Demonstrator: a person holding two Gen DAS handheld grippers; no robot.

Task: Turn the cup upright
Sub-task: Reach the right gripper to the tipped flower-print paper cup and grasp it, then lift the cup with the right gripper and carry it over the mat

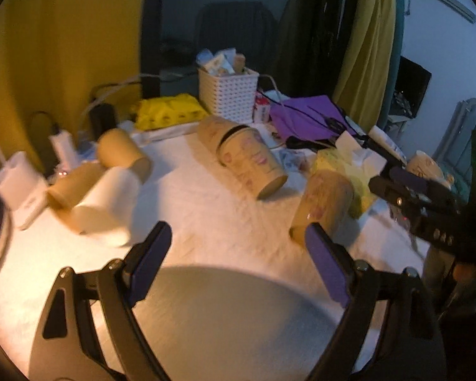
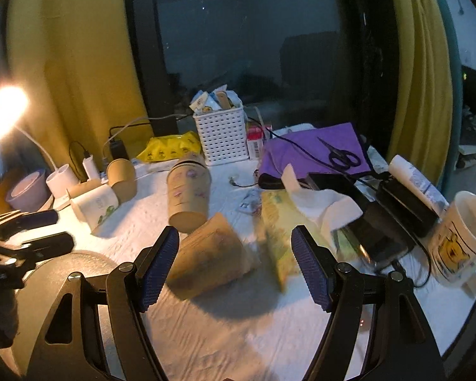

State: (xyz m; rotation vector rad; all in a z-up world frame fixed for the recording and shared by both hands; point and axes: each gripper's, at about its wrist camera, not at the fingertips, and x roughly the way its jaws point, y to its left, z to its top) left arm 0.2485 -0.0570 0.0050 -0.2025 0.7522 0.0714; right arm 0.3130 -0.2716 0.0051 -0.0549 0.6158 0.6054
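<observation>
Several paper cups lie on their sides on the white tablecloth. A brown patterned cup (image 2: 211, 252) lies just beyond my right gripper (image 2: 234, 266), which is open and empty; the same cup shows in the left wrist view (image 1: 325, 204). A stack of patterned cups with a black band (image 1: 242, 155) (image 2: 188, 192) lies mid-table. A white cup (image 1: 106, 204) (image 2: 95, 204) and two plain brown cups (image 1: 125, 152) (image 1: 71, 184) lie at the left. My left gripper (image 1: 238, 247) is open and empty above a grey round disc (image 1: 225, 324). The right gripper also shows in the left wrist view (image 1: 406, 184).
A white basket (image 1: 228, 92) stands at the back with a yellow packet (image 1: 168, 111). Purple cloth (image 2: 314, 149) with scissors (image 2: 341, 155), a tissue pack (image 2: 288, 231), black devices and a white mug (image 2: 460, 241) crowd the right. A lamp (image 2: 3, 111), chargers and cables sit at the left.
</observation>
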